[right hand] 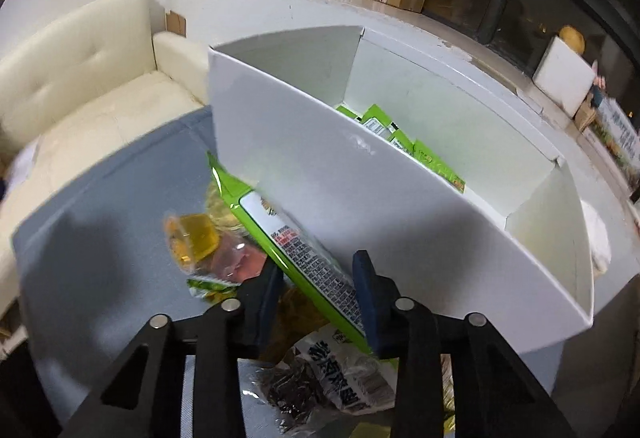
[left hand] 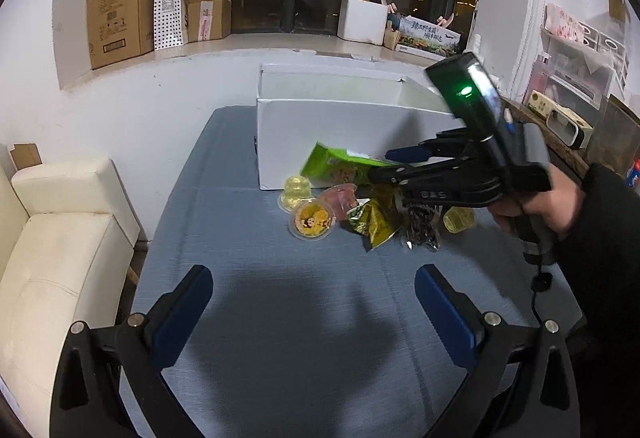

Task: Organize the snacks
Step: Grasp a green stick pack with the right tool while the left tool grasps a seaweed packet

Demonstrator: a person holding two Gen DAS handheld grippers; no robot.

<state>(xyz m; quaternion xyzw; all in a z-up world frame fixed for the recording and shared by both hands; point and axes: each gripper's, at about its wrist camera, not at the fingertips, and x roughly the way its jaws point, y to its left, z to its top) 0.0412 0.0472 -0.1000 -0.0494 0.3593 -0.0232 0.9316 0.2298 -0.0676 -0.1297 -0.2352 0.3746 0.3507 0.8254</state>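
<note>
A white open box [left hand: 320, 134] stands at the far end of the blue-grey table [left hand: 280, 318]. My right gripper [right hand: 320, 278] is shut on a green snack packet [right hand: 304, 250] and holds it tilted above the snack pile, against the box's front wall [right hand: 360, 206]; it also shows in the left wrist view [left hand: 340, 164]. Several green packets [right hand: 404, 138] lie inside the box. On the table lie jelly cups [left hand: 296, 192], a panda-lidded cup [left hand: 312, 224], a yellow-green packet [left hand: 374, 224] and a dark clear bag [right hand: 336, 378]. My left gripper [left hand: 314, 302] is open and empty, well short of the pile.
A cream sofa [left hand: 60, 258] stands left of the table. Cardboard boxes [left hand: 120, 6] and a white foam box [left hand: 362, 20] sit on the windowsill behind. Shelves with clutter [left hand: 576, 78] are at the right.
</note>
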